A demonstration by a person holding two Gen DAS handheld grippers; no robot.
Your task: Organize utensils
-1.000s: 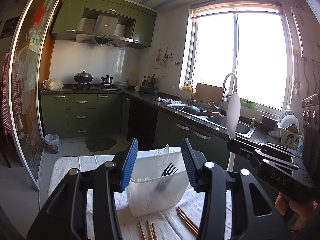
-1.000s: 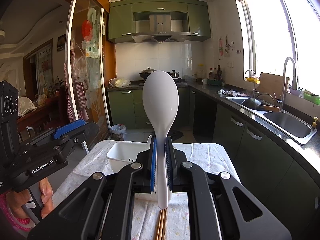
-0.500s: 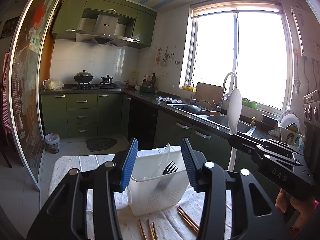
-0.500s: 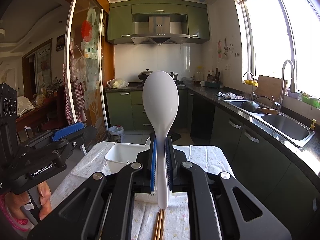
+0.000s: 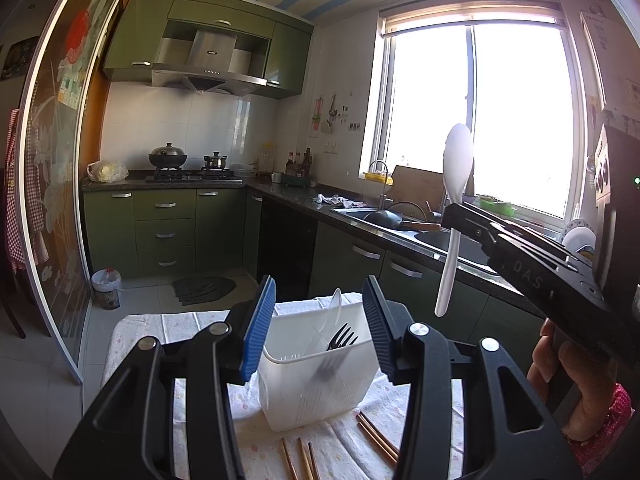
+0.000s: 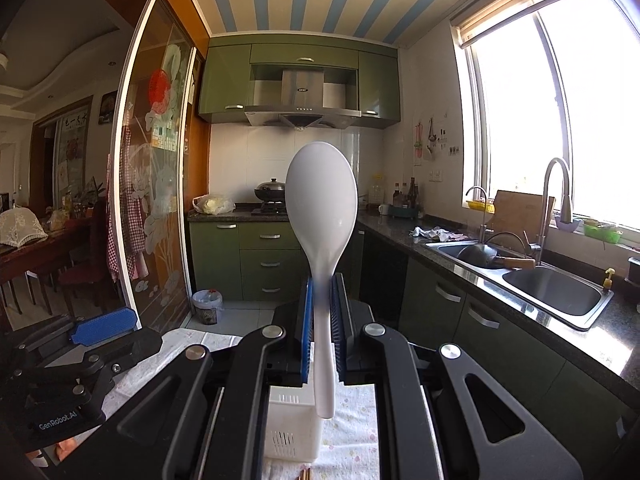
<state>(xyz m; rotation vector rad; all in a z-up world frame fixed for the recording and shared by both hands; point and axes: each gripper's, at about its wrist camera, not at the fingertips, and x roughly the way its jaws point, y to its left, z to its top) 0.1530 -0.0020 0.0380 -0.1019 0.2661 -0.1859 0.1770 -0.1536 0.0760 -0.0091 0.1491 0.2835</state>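
Observation:
A white slotted utensil basket stands on the cloth-covered table, with a black fork and a clear plastic spoon inside. My left gripper hovers open just short of the basket, blue pads apart and touching nothing. My right gripper is shut on the handle of a white rice spoon, held upright with the bowl on top. In the left wrist view the rice spoon hangs above and right of the basket. The basket shows under the handle tip. Copper chopsticks lie loose in front.
A second pair of chopsticks lies right of the basket. A green-cabinet counter with a sink runs along the right under the window. A hand holds the right gripper. A glass sliding door stands at the left.
The right gripper has risen and tipped upward with the rice spoon, which now sits higher and closer to the basket in the left wrist view. The left gripper has stayed still.

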